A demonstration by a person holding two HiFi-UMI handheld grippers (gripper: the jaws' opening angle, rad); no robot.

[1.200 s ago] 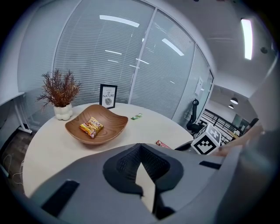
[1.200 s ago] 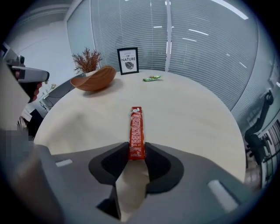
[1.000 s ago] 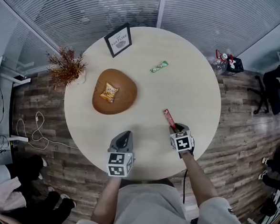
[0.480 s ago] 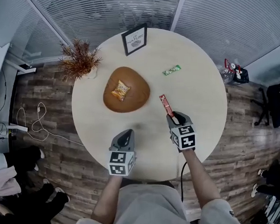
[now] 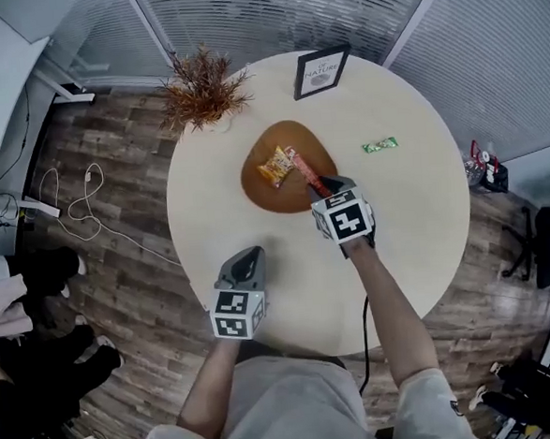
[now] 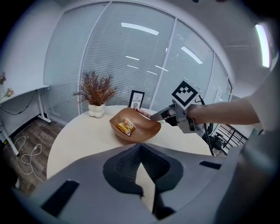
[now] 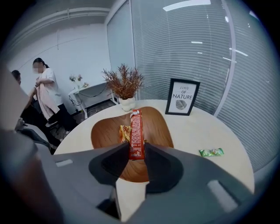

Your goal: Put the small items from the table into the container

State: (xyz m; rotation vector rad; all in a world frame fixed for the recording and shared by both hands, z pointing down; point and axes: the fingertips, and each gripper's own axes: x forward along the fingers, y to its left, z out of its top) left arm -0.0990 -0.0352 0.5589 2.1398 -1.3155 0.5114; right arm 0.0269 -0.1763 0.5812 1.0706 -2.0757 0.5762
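Note:
A brown wooden bowl (image 5: 262,194) sits on the round pale table (image 5: 415,213) and holds a yellow snack pack (image 5: 275,166). My right gripper (image 5: 322,190) is shut on a long red snack bar (image 5: 302,170), which it holds above the bowl's near right part. In the right gripper view the red bar (image 7: 136,133) sticks forward from the jaws over the bowl (image 7: 159,127), beside the yellow pack (image 7: 124,133). A green packet (image 5: 380,145) lies on the table to the right. My left gripper (image 5: 247,260) hovers near the table's front, jaws shut and holding nothing; its view shows the bowl (image 6: 146,131) ahead.
A framed sign (image 5: 322,72) and a dried plant in a white pot (image 5: 203,92) stand at the table's far edge. Two people (image 7: 43,94) stand by a desk beyond the table. Cables (image 5: 77,204) lie on the wooden floor at left.
My right gripper has carried the red bar from the table's near right side up and away to above the bowl. The left gripper shifted slightly forward.

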